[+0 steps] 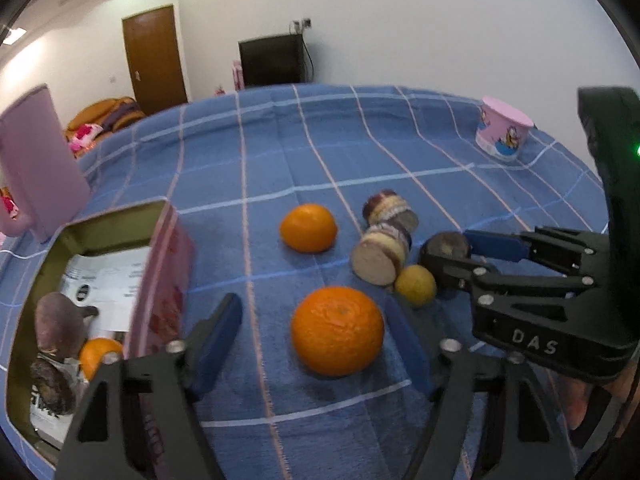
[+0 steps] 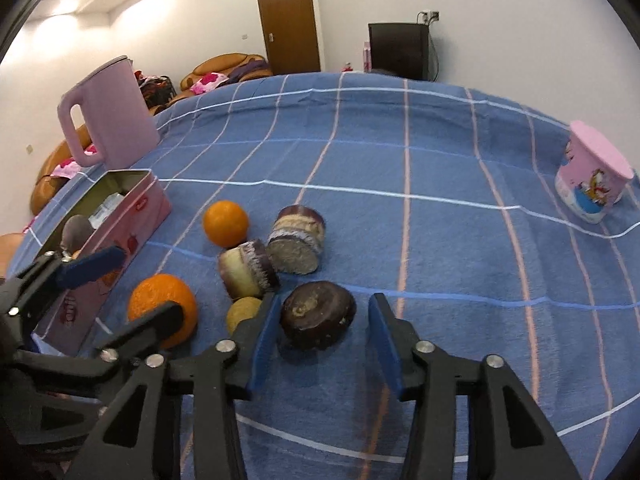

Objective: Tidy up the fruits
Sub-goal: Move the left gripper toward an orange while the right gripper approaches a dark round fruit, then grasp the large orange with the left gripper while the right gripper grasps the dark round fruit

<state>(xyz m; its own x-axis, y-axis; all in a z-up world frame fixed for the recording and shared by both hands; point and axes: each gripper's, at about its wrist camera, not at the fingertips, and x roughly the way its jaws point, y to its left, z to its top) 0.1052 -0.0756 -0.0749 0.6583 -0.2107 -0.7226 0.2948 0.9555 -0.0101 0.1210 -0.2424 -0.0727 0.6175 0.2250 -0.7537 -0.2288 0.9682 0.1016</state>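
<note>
A large orange [image 1: 337, 330] lies on the blue checked cloth between the fingers of my open left gripper [image 1: 316, 344]. A second orange [image 1: 308, 227], two cut purple pieces [image 1: 384, 250], a small yellow fruit [image 1: 416, 284] and a dark round piece [image 2: 318, 314] lie beyond. My right gripper [image 2: 323, 330] is open, with its fingers on either side of the dark piece. It also shows in the left wrist view [image 1: 452, 256]. A pink tin [image 1: 160, 280] at the left holds a small orange [image 1: 98, 354] and dark pieces [image 1: 60, 320].
A pink kettle [image 2: 108, 116] stands behind the tin. A pink cartoon cup [image 2: 592, 182] stands at the far right of the table. The table's far edge [image 2: 400, 78] curves along the back, with a room, a door and a sofa beyond.
</note>
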